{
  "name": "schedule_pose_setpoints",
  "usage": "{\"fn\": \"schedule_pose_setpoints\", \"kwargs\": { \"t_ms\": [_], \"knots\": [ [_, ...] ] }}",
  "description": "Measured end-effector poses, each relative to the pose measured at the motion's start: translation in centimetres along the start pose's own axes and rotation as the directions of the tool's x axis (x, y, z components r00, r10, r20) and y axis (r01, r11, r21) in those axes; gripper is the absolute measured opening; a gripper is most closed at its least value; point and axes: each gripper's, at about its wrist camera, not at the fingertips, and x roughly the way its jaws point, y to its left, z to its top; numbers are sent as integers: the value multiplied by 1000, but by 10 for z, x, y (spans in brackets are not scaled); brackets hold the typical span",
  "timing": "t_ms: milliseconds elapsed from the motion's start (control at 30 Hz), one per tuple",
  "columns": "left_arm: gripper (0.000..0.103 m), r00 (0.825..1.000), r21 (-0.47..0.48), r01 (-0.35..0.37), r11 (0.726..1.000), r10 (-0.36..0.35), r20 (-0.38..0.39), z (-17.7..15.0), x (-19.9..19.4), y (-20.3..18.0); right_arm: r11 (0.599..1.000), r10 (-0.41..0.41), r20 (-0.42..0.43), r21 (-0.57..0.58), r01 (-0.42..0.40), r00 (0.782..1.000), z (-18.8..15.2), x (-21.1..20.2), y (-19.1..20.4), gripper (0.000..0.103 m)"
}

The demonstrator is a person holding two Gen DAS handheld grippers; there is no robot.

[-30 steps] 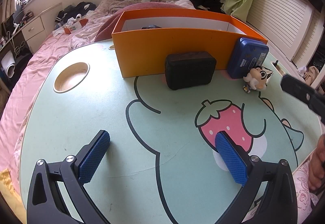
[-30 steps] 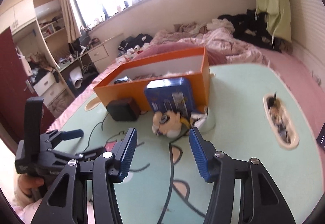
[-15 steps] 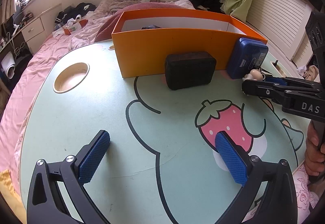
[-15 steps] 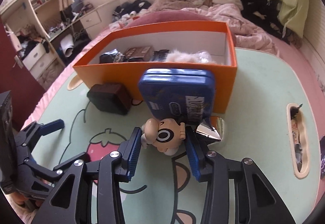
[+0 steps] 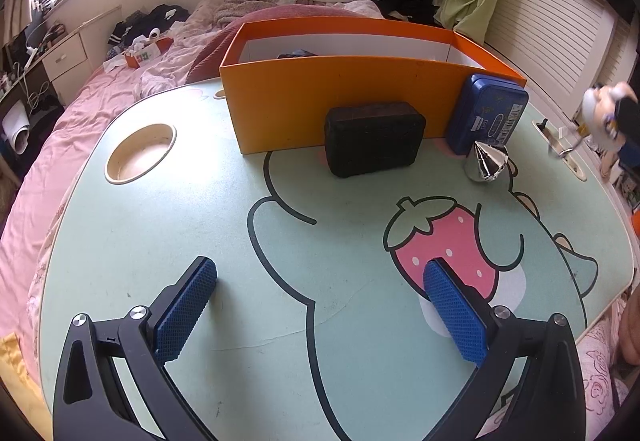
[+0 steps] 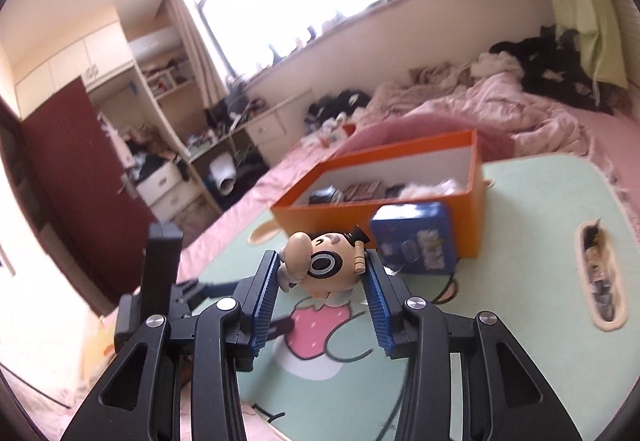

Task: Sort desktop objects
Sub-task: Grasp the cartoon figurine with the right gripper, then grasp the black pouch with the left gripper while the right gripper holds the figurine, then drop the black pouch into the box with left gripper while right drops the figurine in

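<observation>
My right gripper (image 6: 322,271) is shut on a small cartoon figurine (image 6: 326,267) and holds it in the air above the table; in the left wrist view the figurine (image 5: 600,103) shows blurred at the far right. My left gripper (image 5: 320,301) hangs open low over the table (image 5: 200,209) with nothing between its blue pads. An orange box (image 5: 340,97) stands at the back with several items inside. Against its front lean a black rectangular block (image 5: 374,139) and a blue tin (image 5: 486,113). A shiny silver cone (image 5: 486,161) stands in front of the tin.
The table has a round cup recess (image 5: 140,153) at left and a narrow slot (image 5: 560,145) at right. A pink bed (image 6: 540,121) with strewn clothes surrounds the table. Shelves and a desk (image 6: 224,145) stand along the far wall.
The right gripper closed on the figurine and lifted it off the table, swinging up and away to the right. That uncovered the silver cone. The left gripper stayed still.
</observation>
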Motion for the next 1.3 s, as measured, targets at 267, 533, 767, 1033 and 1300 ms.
{"fn": "schedule_pose_setpoints", "kwargs": {
  "t_ms": [267, 533, 767, 1033, 1300],
  "knots": [
    [103, 995, -38, 51, 998, -48, 88, 40, -9, 1, 997, -64, 26, 45, 62, 998, 0, -9, -14, 41],
    [88, 998, 1, 37, 999, -37, 54, 62, 24, -18, 994, -72, 15, 79, 70, 997, -2, -12, -27, 41],
    [62, 988, -70, 150, 986, -147, 45, 54, 26, 1, 994, -80, 5, 69, 79, 997, -2, -9, -24, 41],
    [62, 972, -45, 176, 983, -166, 166, 57, -22, 14, 992, -123, 12, 41, 122, 992, 16, -10, -16, 41],
    [63, 971, -7, 143, 990, -139, 196, 115, -25, 11, 978, -209, 0, -17, 208, 978, 71, 23, -1, 41]
  ]
}}
